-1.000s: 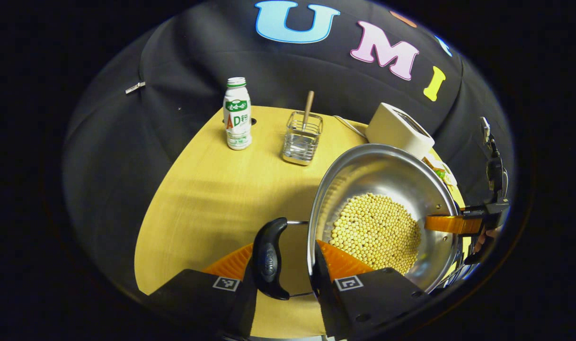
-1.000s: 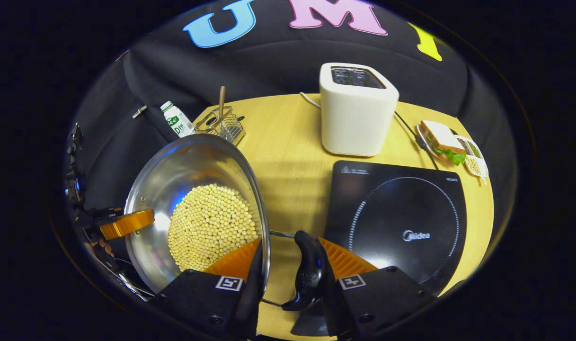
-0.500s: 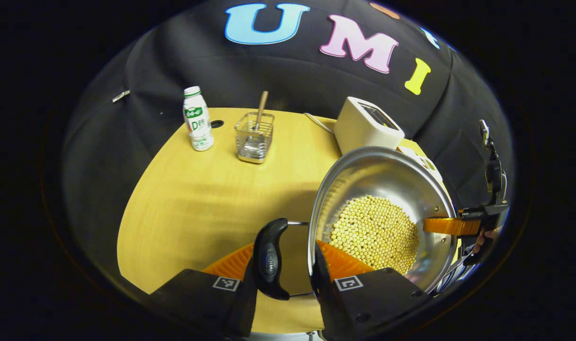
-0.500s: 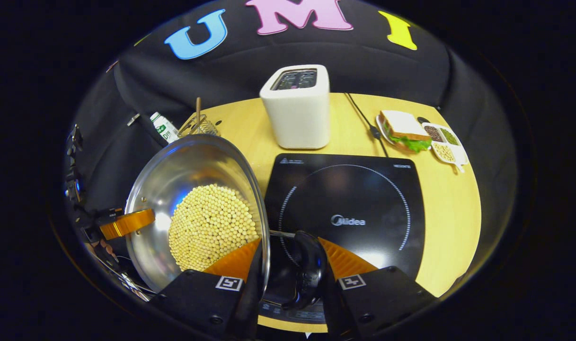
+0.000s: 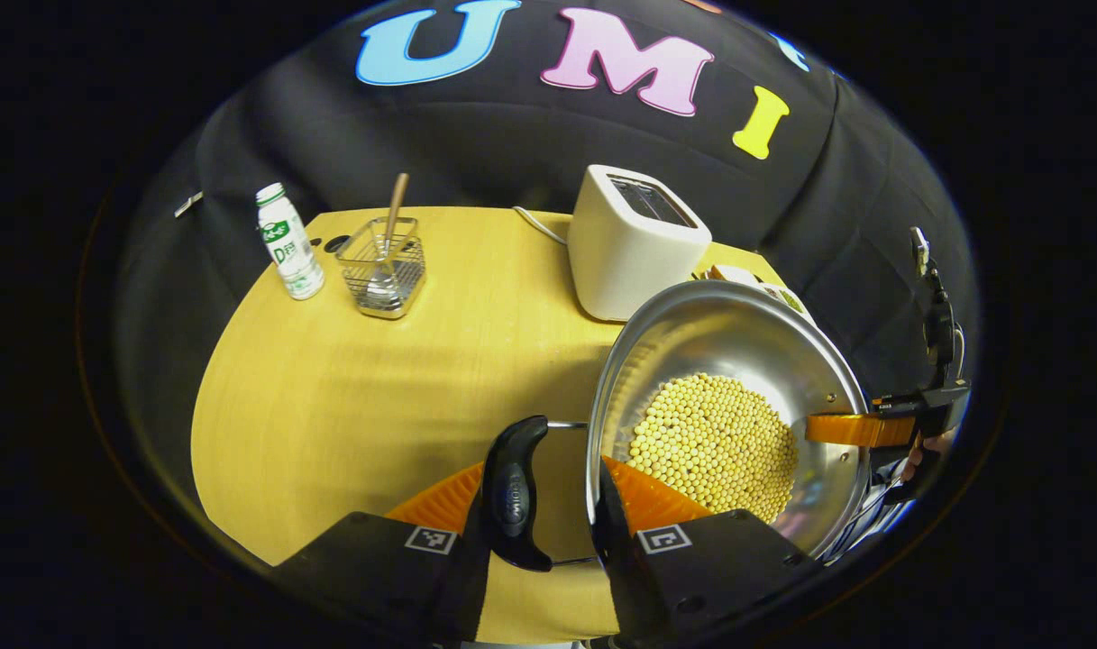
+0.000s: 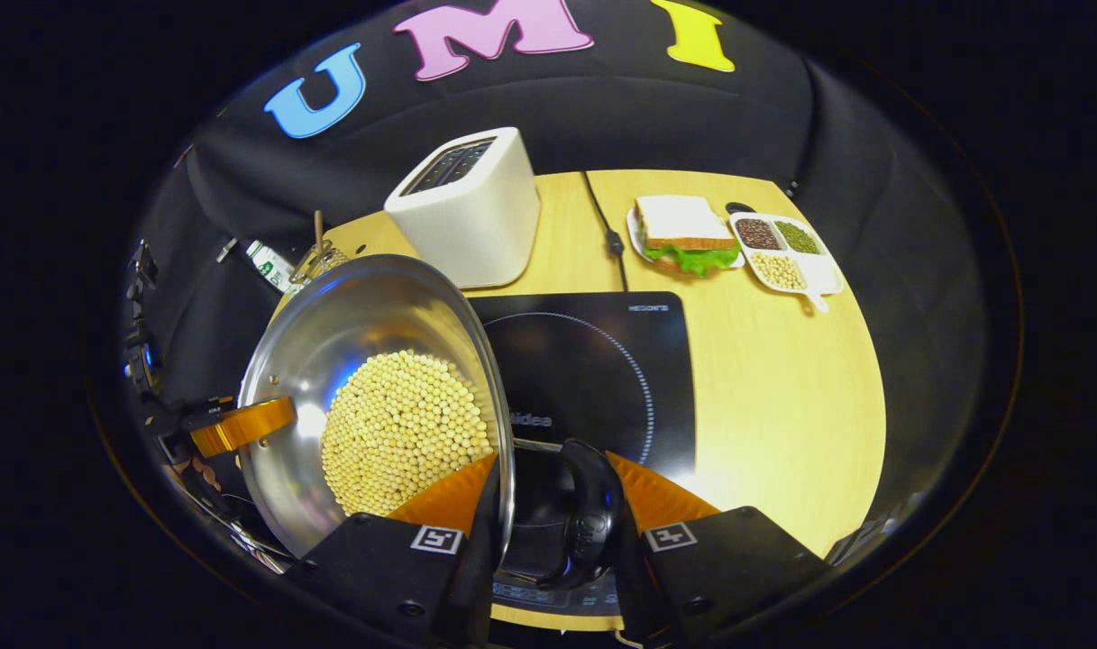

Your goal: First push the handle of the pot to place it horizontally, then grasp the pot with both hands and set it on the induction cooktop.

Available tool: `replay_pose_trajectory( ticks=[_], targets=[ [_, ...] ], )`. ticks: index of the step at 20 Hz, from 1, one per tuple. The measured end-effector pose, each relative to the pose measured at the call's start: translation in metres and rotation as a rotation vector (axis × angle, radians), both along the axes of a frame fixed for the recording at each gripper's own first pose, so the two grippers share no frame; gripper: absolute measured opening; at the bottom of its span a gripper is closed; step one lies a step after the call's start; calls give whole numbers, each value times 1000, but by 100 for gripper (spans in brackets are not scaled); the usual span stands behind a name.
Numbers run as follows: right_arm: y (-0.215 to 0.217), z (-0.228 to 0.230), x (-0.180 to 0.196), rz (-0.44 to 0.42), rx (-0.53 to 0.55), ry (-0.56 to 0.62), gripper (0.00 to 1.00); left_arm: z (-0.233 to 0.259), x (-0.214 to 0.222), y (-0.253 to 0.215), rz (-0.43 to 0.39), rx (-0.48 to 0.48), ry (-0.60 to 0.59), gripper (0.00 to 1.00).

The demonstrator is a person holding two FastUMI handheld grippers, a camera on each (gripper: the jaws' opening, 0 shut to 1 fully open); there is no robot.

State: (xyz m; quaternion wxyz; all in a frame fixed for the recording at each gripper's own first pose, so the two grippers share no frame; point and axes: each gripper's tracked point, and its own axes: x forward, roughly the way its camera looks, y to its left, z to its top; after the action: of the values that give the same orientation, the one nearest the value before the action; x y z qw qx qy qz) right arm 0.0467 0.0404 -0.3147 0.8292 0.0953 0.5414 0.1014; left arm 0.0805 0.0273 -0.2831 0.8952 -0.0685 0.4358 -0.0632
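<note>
A steel pot holding soybeans hangs between both grippers, above the yellow table. My left gripper is shut across the pot's rim and black side handle, one finger inside the pot and one outside the handle. In the right gripper view the pot sits at the left, and my right gripper is shut the same way on the other black handle. The black induction cooktop lies under and just right of the pot. The far gripper's finger shows on the opposite rim.
A white toaster stands behind the cooktop, its cable running across the table. A sandwich plate and a divided dish of grains sit at the back right. A milk bottle and a wire utensil holder stand at the back left.
Both grippers have carried the pot to the right. The cooktop, once to the right of the pot, now lies partly beneath it. The grips are unchanged.
</note>
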Motion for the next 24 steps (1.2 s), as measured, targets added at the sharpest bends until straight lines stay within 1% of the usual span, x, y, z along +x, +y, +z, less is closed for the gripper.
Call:
replay_pose_trajectory(
  ticks=[6, 11, 12, 13, 18, 24],
  targets=[
    [-39, -14, 12, -15, -2, 18, 58, -8, 17, -38, -13, -4, 17, 58],
    [-57, -30, 23, -23, 2, 38, 58, -18, 29, -57, -9, -7, 29, 58],
    [-59, -32, 24, -25, 4, 42, 53, -19, 31, -61, -9, -5, 30, 58],
    [-60, -35, 26, -24, 6, 46, 58, -20, 32, -62, -9, -3, 31, 58],
    [-64, -48, 34, -18, 14, 60, 58, -30, 40, -65, 2, -5, 45, 58],
    [-66, -46, 40, -24, 19, 56, 58, -29, 40, -66, 11, -25, 38, 58]
  ],
)
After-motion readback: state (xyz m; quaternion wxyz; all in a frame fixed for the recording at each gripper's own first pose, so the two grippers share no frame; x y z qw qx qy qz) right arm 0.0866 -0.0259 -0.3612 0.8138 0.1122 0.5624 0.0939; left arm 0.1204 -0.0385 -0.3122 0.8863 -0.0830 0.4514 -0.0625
